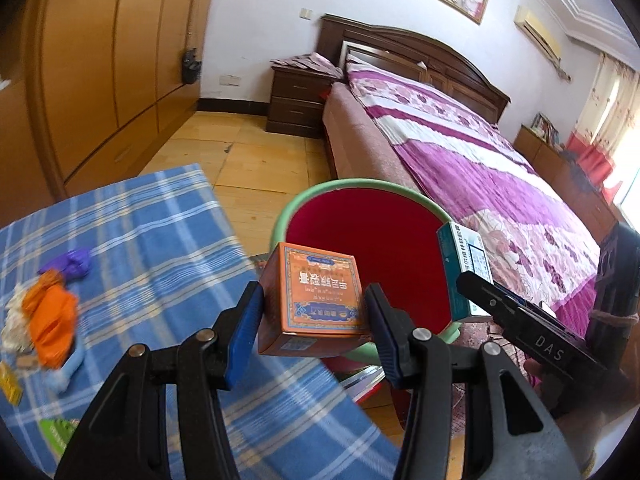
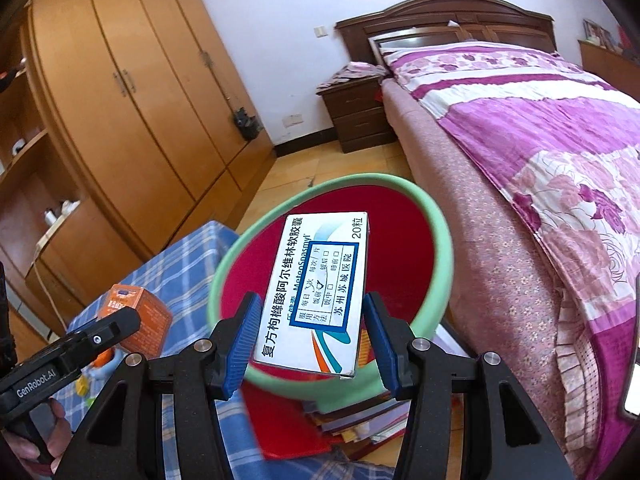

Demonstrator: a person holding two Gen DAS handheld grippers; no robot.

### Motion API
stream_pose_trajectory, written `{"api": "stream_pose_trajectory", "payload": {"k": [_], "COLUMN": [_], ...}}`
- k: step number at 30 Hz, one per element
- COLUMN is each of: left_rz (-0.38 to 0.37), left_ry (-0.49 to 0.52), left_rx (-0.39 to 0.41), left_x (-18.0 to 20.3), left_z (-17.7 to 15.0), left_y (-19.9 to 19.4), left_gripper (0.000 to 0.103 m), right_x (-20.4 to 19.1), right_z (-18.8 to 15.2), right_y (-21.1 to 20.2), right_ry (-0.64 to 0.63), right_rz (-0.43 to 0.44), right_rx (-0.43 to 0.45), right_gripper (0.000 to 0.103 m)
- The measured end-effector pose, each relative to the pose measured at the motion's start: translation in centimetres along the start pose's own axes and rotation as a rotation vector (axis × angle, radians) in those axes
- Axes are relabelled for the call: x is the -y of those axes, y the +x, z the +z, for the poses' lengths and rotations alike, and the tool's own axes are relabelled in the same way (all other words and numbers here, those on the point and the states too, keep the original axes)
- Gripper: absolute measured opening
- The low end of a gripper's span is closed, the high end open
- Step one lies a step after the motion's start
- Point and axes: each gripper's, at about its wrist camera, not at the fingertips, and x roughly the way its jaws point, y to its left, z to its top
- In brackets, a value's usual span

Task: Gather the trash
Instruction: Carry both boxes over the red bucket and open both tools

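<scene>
My left gripper (image 1: 314, 326) is shut on an orange carton (image 1: 314, 296), held just in front of a green-rimmed bin (image 1: 320, 192) with a red inside. My right gripper (image 2: 310, 338) is shut on a white medicine box (image 2: 320, 288) with blue print, which hangs over the bin (image 2: 440, 240) mouth. In the left wrist view the white box (image 1: 466, 264) and the right gripper's black body show at the right. In the right wrist view the orange carton (image 2: 142, 316) and the left gripper's body appear at the lower left.
A table with a blue checked cloth (image 1: 160, 220) carries orange, purple and white scraps (image 1: 48, 308). A bed with a purple floral cover (image 1: 480, 160) runs along the right. Wooden wardrobes (image 2: 132, 100) line the left wall. Books (image 2: 360, 424) are stacked under the bin.
</scene>
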Motion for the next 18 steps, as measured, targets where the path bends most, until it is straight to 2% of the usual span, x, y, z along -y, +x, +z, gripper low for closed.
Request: {"api": "stream_pose_trajectory", "payload": {"k": [11, 18], "left_rz": [-0.010, -0.009], "left_ry": [0.053, 0.071], "left_rx": [-0.043, -0.056], "left_x": [2.1, 2.6], "left_z": [0.9, 0.9], "left_y": [4.7, 6.3], "left_gripper": [0.053, 0.053], "right_x": [2.6, 3.2], "right_z": [1.0, 1.3], "right_y": [2.5, 3.6], "right_ry": [0.025, 0.028], "right_rz": [-0.033, -0.035], "right_rx": [-0.016, -0.021], "right_gripper": [0.054, 0.054]}}
